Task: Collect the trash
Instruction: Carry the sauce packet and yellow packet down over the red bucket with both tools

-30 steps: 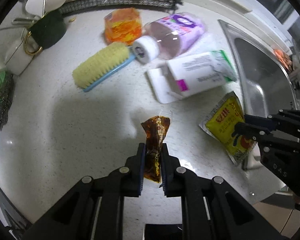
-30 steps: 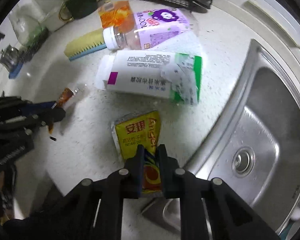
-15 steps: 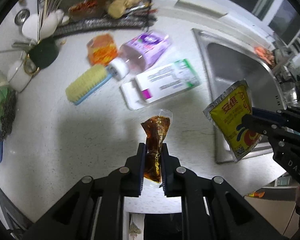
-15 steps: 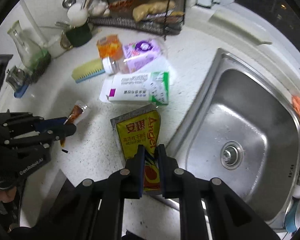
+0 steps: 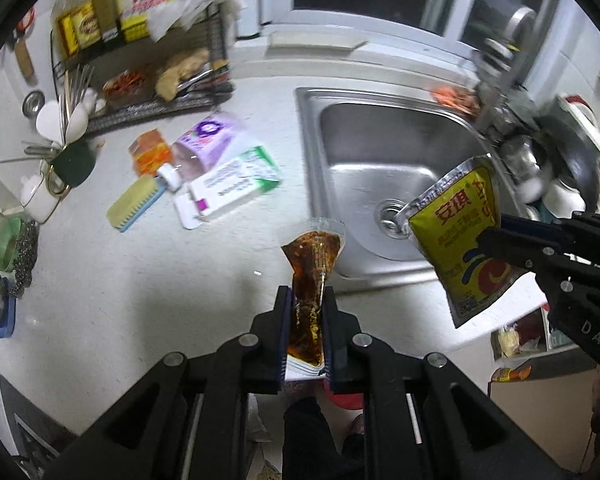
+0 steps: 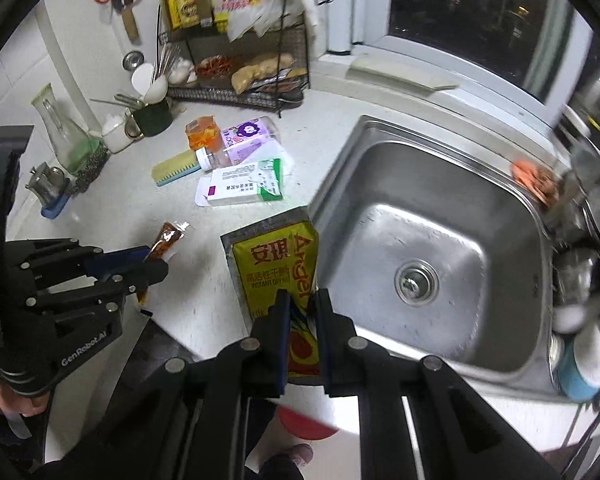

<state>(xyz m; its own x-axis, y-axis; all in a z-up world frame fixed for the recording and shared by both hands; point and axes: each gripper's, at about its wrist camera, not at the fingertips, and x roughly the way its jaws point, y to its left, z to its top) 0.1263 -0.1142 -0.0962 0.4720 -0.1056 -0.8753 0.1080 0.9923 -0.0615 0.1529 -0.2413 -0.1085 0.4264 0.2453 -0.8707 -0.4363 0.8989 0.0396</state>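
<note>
While my left jaws point(image 5: 305, 334) clamp a brown sauce sachet point(image 5: 311, 268), my right jaws point(image 6: 302, 328) pinch a yellow yeast packet point(image 6: 278, 264); table point(image 5: 140, 280) and sink point(image 6: 440, 216) lie beyond both.

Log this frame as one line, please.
left gripper: shut on brown sauce sachet | right gripper: shut on yellow yeast packet | both clear of counter

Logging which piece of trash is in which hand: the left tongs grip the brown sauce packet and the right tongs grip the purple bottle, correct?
Not quite. The left tongs do grip the brown sauce packet, but the right tongs grip the yellow yeast packet, as the right wrist view shows. The purple bottle lies on the counter beside the sink.
</note>
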